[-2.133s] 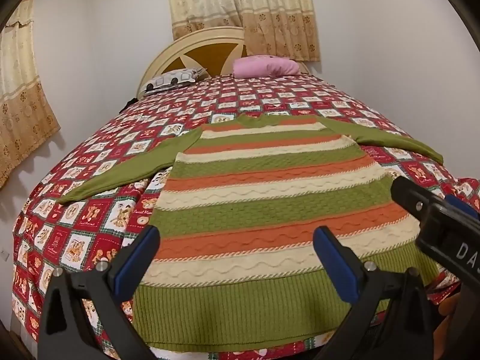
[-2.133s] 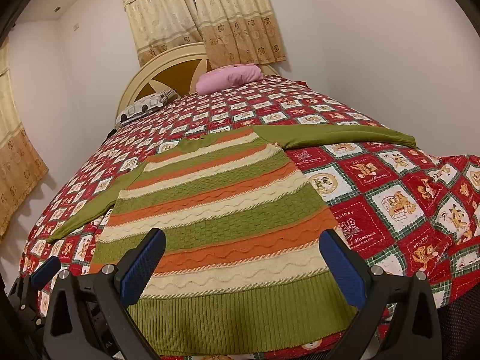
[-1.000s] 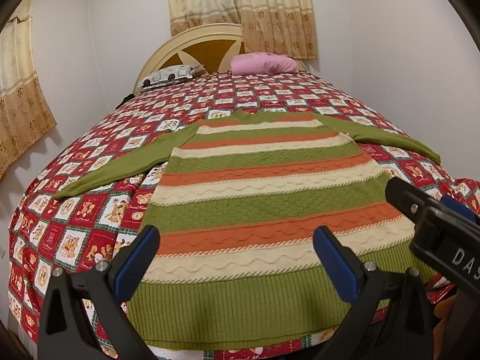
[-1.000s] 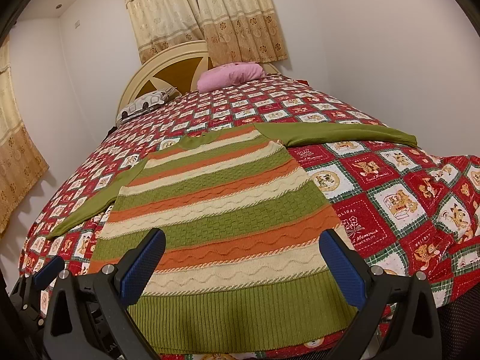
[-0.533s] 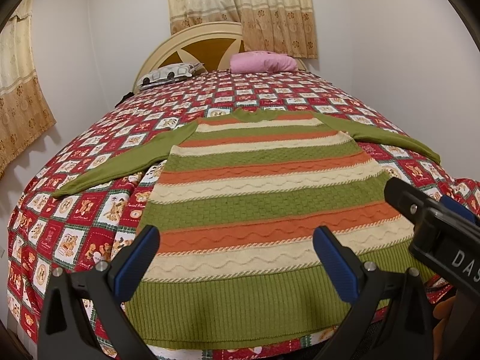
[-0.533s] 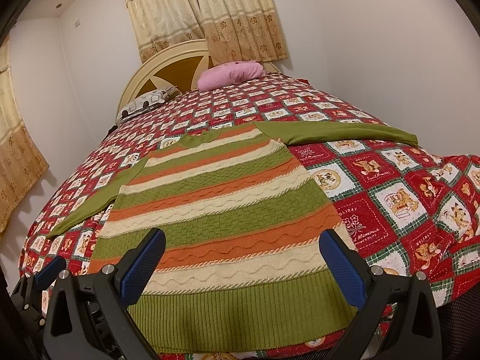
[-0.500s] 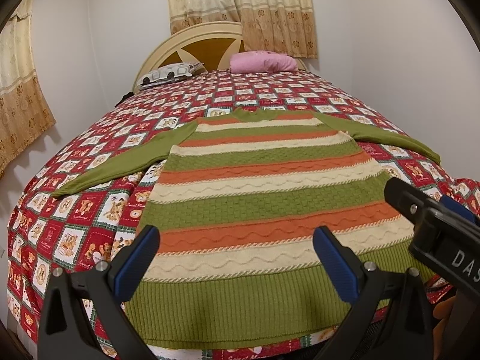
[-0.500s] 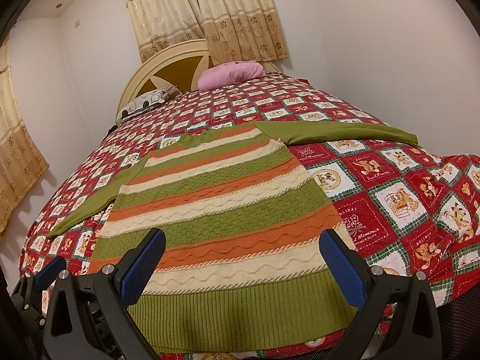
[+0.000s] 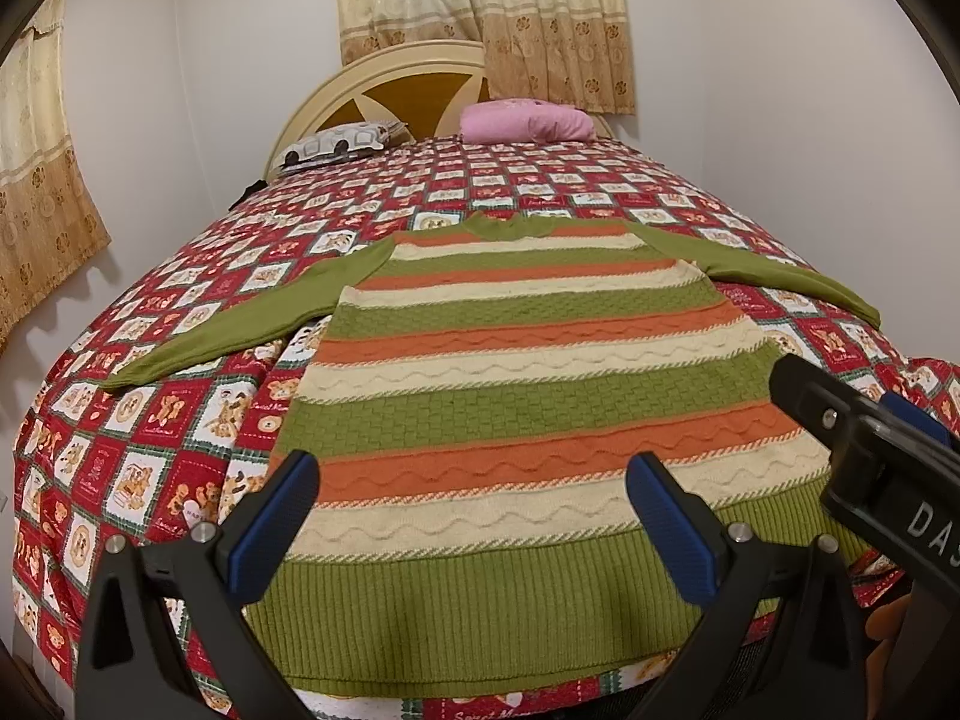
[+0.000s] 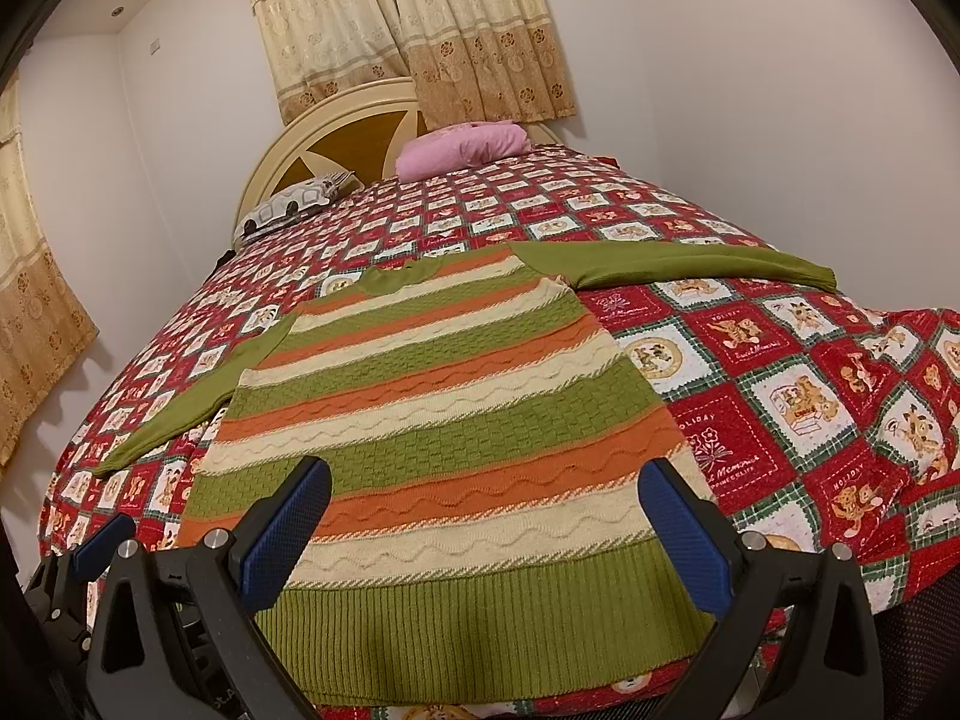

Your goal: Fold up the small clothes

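A striped sweater [image 9: 528, 396] in green, orange and cream is laid flat and face up on a bed [image 9: 180, 420] covered by a red patchwork quilt, with both green sleeves spread outward and the ribbed green hem nearest the foot edge. The left gripper [image 9: 474, 516] is held above the hem with its jaws spread wide apart and nothing between the blue pads [image 9: 273, 525]; no contact with the knit is seen. The right gripper [image 10: 480, 531] is likewise held over the hem with its jaws wide apart and empty. In the left wrist view, the sweater is seen almost head-on, and the black body of the right gripper is shown at the right edge, just beside the sweater's lower right corner. In the right wrist view, the sweater [image 10: 432, 420] is seen at a slant, its right sleeve [image 10: 690, 261] is shown stretched fully across the quilt, and one blue fingertip of the left gripper [image 10: 99, 540] is shown at the lower left. A pink pillow [image 9: 528, 120] and a patterned pillow [image 9: 336, 144] are set against the cream headboard [image 9: 384, 78], well apart from the sweater. Beige curtains [image 10: 408, 24] are hung behind the headboard.
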`<state>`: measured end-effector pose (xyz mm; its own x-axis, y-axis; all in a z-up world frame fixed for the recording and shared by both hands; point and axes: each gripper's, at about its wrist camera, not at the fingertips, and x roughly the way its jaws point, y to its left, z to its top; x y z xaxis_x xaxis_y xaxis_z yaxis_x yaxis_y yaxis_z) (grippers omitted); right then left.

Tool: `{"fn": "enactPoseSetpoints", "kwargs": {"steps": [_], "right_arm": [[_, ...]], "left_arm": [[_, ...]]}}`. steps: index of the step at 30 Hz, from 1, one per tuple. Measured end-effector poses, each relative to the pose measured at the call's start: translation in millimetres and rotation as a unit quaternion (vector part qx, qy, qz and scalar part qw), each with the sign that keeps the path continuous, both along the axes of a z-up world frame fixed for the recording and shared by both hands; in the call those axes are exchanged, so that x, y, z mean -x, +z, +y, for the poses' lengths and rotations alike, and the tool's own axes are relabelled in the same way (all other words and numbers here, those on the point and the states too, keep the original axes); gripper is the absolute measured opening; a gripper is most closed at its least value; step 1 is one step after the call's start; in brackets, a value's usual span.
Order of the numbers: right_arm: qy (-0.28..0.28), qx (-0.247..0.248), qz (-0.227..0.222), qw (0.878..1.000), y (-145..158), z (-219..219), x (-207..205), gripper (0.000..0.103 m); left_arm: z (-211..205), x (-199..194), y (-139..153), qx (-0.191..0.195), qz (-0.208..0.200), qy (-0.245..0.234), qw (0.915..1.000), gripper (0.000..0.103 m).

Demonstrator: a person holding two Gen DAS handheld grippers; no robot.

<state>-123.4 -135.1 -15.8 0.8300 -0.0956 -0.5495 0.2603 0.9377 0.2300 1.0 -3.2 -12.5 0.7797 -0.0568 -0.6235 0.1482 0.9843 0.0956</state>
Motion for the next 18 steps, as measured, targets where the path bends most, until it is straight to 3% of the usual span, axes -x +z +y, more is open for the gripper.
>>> {"fn": "enactPoseSetpoints", "kwargs": {"steps": [18], "right_arm": [[0.001,-0.001,0.004,1.0,-3.2,4.1,-0.8,0.102]], "left_arm": [[-1.4,-2.0,-2.9,0.005,0.012,-0.001,0.9999,0.103]]}}
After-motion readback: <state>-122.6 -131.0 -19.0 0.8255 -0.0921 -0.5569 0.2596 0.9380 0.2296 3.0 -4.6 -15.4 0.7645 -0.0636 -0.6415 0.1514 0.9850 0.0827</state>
